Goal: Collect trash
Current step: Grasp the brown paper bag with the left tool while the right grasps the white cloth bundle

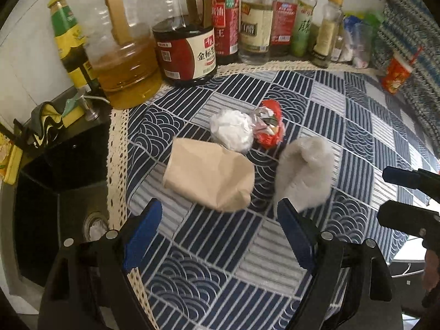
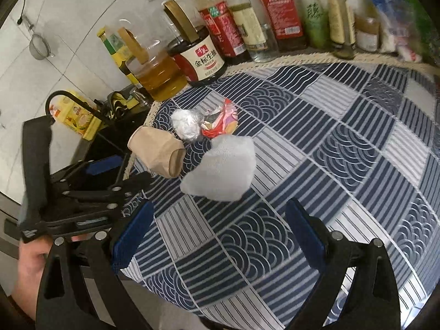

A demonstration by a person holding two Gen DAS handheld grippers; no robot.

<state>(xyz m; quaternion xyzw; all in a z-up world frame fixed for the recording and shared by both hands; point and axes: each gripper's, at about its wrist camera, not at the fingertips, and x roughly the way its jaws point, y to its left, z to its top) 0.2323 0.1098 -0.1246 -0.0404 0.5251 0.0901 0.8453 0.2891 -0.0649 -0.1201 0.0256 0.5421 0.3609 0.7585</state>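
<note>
Now I am bringing both claws over the worktop (image 1: 343, 115) toward four scraps: a crushed paper cup (image 1: 209, 176), a white wad (image 1: 232, 129), a red wrapper (image 1: 268, 128) and a grey rag (image 1: 302, 177). The left claw (image 1: 220, 236) is hanging empty, jaws apart, with the cup just ahead, its long axis lying roughly across the gap. The right claw (image 2: 220, 233) is also gaping empty; the rag is probably its nearest piece, though blur is softening the edges.

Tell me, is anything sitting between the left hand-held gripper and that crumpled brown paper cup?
Nothing visible. The left hand-held gripper stands open with only bare patterned tablecloth ahead of it, up to the brown paper cup. The grey-white wad lies to the cup's right, off that line.
</note>
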